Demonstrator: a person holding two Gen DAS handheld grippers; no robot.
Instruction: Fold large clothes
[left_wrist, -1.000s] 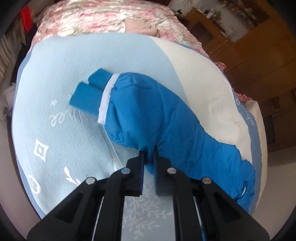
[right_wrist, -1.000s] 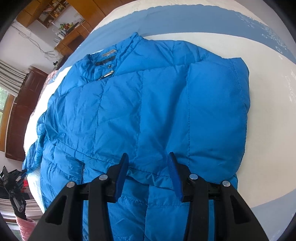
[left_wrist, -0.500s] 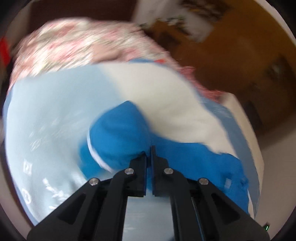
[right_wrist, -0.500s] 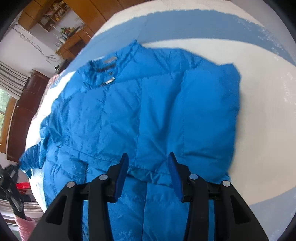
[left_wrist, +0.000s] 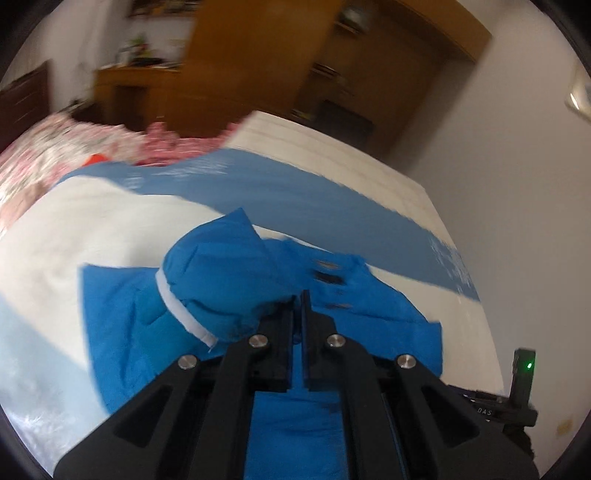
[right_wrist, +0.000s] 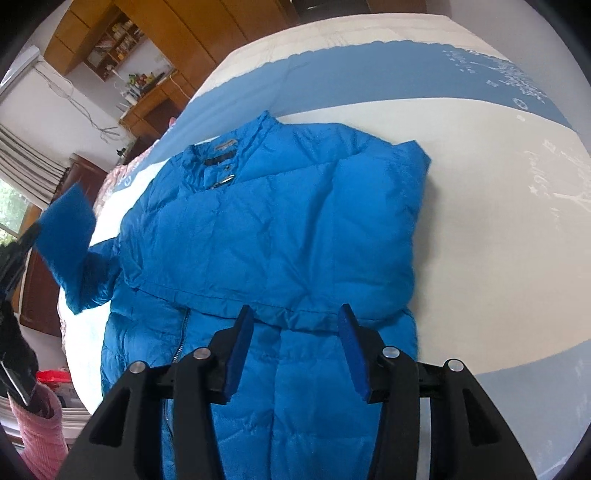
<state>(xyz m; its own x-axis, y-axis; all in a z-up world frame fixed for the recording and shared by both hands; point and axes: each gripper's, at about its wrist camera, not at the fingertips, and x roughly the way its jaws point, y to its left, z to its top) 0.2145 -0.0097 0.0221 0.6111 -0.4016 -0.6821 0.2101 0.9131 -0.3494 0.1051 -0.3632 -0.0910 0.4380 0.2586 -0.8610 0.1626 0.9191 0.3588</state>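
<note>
A bright blue padded jacket (right_wrist: 280, 236) lies front up on a bed covered by a blue and white sheet (right_wrist: 498, 229); its collar (right_wrist: 221, 162) points toward the far wooden furniture (right_wrist: 207, 33), and its hem runs toward the camera, under the right gripper (right_wrist: 295, 328). The sleeve on the right side of the picture is folded in over the chest, making a straight edge there; the jacket's body rests flat on the white part of the sheet.

The right gripper hovers above the jacket's lower half; its blue-padded jaws stand apart with nothing between them, and they have just been opening a little wider.

The left gripper (left_wrist: 298, 306) is clenched tight on fabric of the other sleeve (left_wrist: 221, 280); the jaws meet with blue cloth pinched at their tips. That sleeve is lifted off the bed and bunched over the jacket, its white inner band (left_wrist: 181, 310) and flat knit cuff (right_wrist: 68, 221) showing; in the right wrist view the cuff hangs in the air at the left edge, beside the dark shape of the left gripper.

A pink floral quilt (left_wrist: 66, 147) lies beyond the sheet; the left wrist view is blurred.
</note>
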